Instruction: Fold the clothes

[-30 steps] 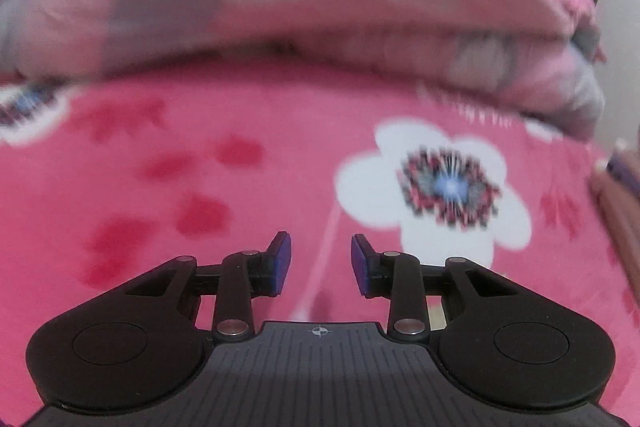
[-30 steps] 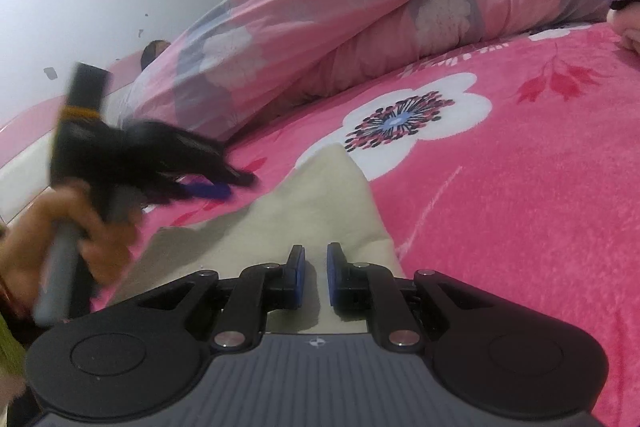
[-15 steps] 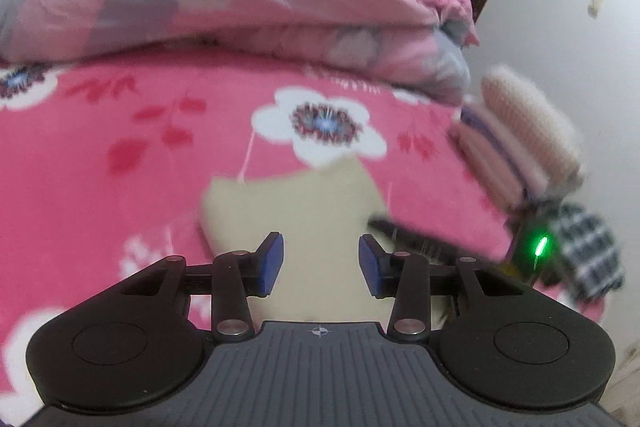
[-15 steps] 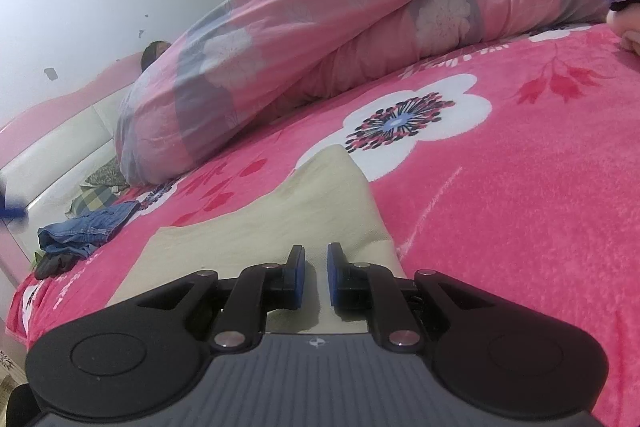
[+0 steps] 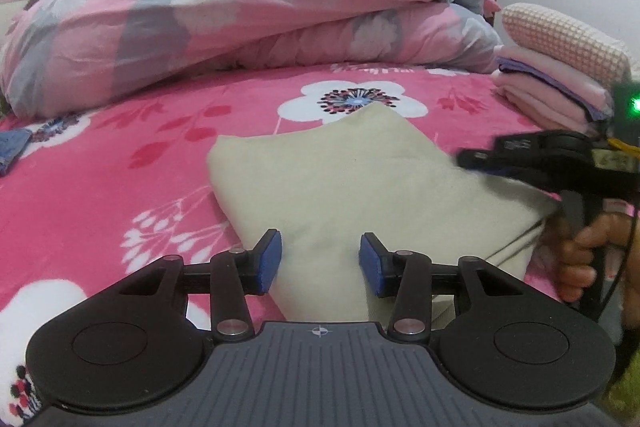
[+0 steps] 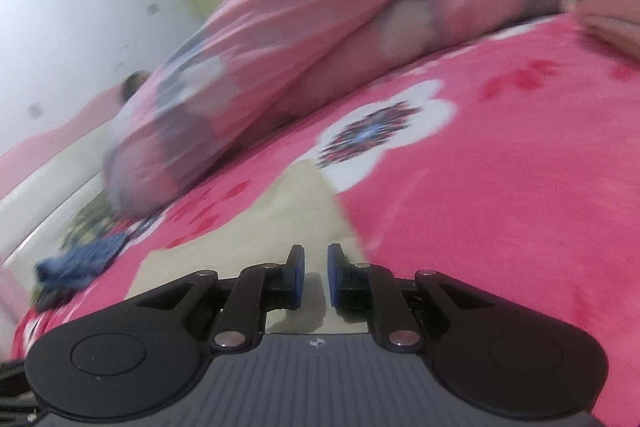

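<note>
Cloth, one beige folded piece point(image 5: 360, 187), lies flat on the pink flowered bedspread point(image 5: 120, 167), near the bed's front edge. Its left edge runs diagonally toward the near side; its far edge rises to a blunt point touching a white flower print; its right edge, a doubled fold, drops toward the near right. Open bedspread extends to the left and far side of the cloth. Left gripper point(image 5: 320, 263) hovers at the cloth's near edge, jaws opening, the cloth below the gap and neither pad pressing it. Right gripper point(image 5: 480, 161), held by one hand point(image 5: 580, 259), reaches over the cloth's right edge; in its own view point(image 6: 314, 275) the jaws stand nearly together with a narrow gap, cloth beneath, nothing visibly pinched. One rolled pink-and-grey quilt point(image 5: 240, 27) bounds the far side. One stack of folded clothes point(image 5: 560, 75) sits far right. One blue garment point(image 6: 80, 263) lies far left.
</note>
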